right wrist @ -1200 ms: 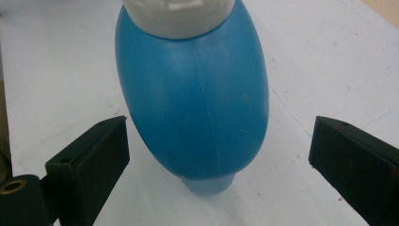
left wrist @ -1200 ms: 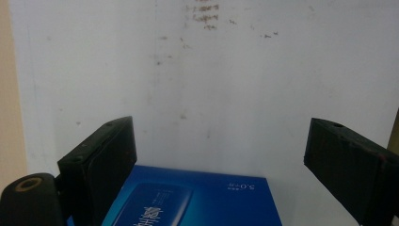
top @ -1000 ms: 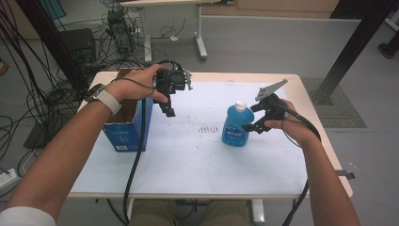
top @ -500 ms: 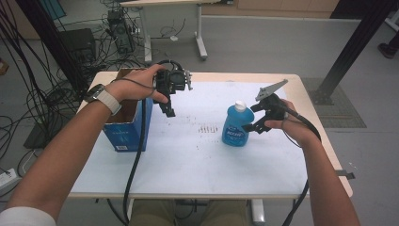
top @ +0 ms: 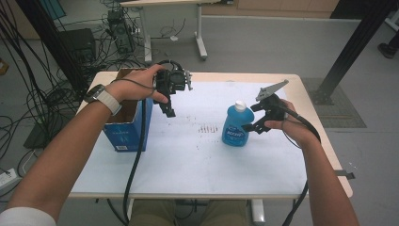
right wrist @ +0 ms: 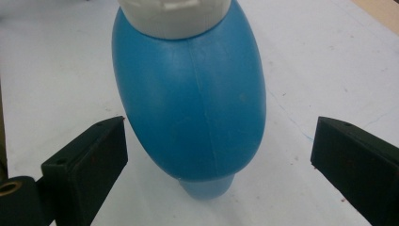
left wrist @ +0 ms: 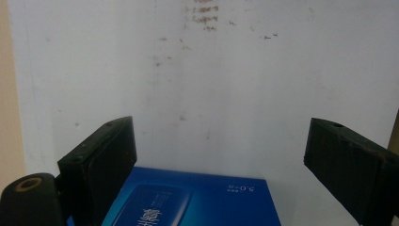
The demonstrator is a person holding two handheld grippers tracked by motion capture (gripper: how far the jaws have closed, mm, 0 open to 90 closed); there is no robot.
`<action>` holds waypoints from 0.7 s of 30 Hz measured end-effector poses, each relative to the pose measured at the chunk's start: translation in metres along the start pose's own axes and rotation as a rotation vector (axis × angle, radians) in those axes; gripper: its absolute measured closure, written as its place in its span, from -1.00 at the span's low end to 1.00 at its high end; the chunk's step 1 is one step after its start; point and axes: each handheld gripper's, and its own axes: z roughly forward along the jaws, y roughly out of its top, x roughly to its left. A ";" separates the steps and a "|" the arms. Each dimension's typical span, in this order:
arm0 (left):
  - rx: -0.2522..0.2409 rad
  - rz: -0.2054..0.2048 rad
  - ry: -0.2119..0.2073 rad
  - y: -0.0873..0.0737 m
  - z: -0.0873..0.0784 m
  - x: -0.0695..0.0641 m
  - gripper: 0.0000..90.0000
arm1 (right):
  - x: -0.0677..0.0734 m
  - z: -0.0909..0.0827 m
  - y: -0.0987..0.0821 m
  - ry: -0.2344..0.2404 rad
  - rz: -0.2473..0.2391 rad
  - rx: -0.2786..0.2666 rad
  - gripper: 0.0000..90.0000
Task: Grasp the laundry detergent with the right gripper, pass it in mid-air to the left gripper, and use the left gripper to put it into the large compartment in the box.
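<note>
The blue bottle (top: 234,128) stood upright on the desk (top: 188,155). The right gripper (top: 254,123), jaws apart, flanked it. Smooth plastic looked slippery; gripping the belly seemed safest. The left gripper (top: 168,109) hung spread above the box (top: 126,134).

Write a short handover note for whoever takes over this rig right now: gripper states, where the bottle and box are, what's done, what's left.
Left gripper: open, empty, held above the table beside the blue box.
Right gripper: open, jaws either side of the blue bottle with gaps showing; not gripping.
Bottle: upright on the white table cover, white cap on, right of centre.
Box: open-topped, at the table's left edge.
Done: right gripper lined up on the bottle.
Left: probably close on the bottle and lift it, perhaps toward the box.
</note>
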 end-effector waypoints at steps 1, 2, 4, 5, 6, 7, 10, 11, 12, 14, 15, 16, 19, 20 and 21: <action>0.000 0.000 0.000 0.000 0.000 0.000 -0.78 | 0.000 0.000 0.000 0.002 0.000 -0.004 -0.91; 0.000 0.000 0.000 0.000 0.000 0.000 -0.78 | 0.000 0.001 0.000 0.002 -0.004 -0.005 -0.91; 0.002 -0.003 -0.002 0.000 0.000 0.000 -0.78 | 0.000 0.002 -0.001 0.003 -0.003 -0.008 -0.91; 0.002 0.000 -0.001 -0.001 0.000 0.000 -0.78 | 0.001 0.002 -0.001 0.004 -0.002 -0.012 -0.91; 0.001 -0.002 -0.002 -0.001 0.001 0.000 -0.78 | 0.001 0.003 -0.002 0.004 -0.005 -0.013 -0.91; -0.001 -0.004 -0.003 -0.001 0.001 0.000 -0.78 | 0.001 0.004 -0.002 0.005 -0.003 -0.014 -0.91; 0.004 -0.005 -0.006 -0.002 0.002 0.000 -0.77 | 0.001 0.006 -0.003 0.007 -0.003 -0.020 -0.90; 0.004 -0.005 -0.006 -0.002 0.002 0.000 -0.77 | 0.001 0.006 -0.003 0.009 -0.002 -0.022 -0.89; 0.005 -0.007 -0.007 -0.002 0.003 0.000 -0.77 | 0.001 0.006 -0.003 0.010 -0.004 -0.022 -0.90; 0.005 -0.006 -0.007 -0.002 0.003 0.000 -0.77 | 0.001 0.007 -0.003 0.012 -0.005 -0.027 -0.89; 0.004 -0.007 -0.008 -0.002 0.003 0.000 -0.77 | 0.001 0.007 -0.003 0.013 -0.004 -0.028 -0.89; 0.004 -0.007 -0.008 -0.003 0.003 0.000 -0.77 | 0.001 0.008 -0.003 0.013 -0.006 -0.027 -0.89; 0.004 -0.007 -0.008 -0.003 0.004 0.000 -0.77 | 0.002 0.009 -0.003 0.015 -0.007 -0.029 -0.88; 0.004 -0.007 -0.008 -0.003 0.004 0.000 -0.77 | 0.002 0.010 -0.003 0.015 -0.009 -0.031 -0.88; 0.004 -0.008 -0.008 -0.003 0.004 0.000 -0.77 | 0.002 0.010 -0.003 0.017 -0.006 -0.035 -0.87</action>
